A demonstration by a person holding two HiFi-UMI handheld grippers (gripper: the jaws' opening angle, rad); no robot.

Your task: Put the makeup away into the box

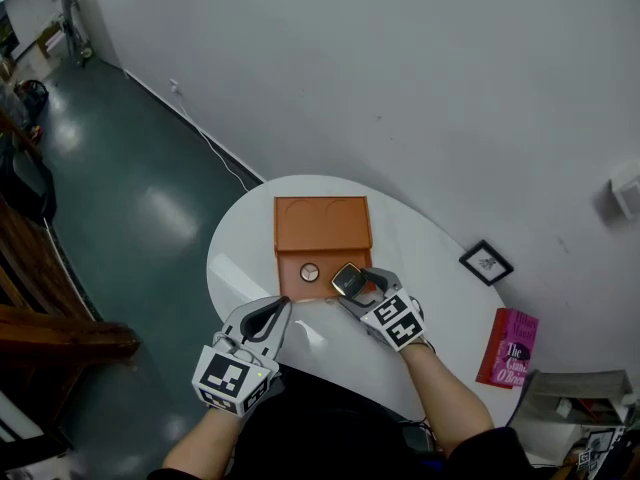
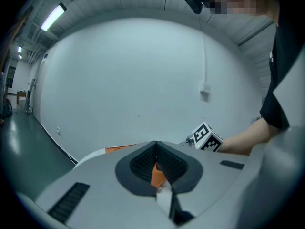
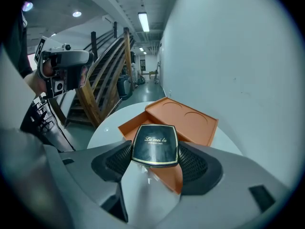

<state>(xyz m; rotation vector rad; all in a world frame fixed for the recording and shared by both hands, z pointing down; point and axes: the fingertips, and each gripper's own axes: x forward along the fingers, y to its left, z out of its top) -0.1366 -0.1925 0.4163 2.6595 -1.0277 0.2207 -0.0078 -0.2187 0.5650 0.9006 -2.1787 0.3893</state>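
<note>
One compact (image 3: 155, 144), clamped in right hand-held gripper (image 3: 154, 159)

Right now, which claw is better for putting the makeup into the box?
The right one. The right claw is shut on the black powder compact, just at the open orange box. The left claw is shut with nothing in it.

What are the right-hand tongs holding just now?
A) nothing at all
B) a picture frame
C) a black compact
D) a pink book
C: the right tongs are clamped on both sides of a black compact with gold lettering, held close to the open orange box.
</note>
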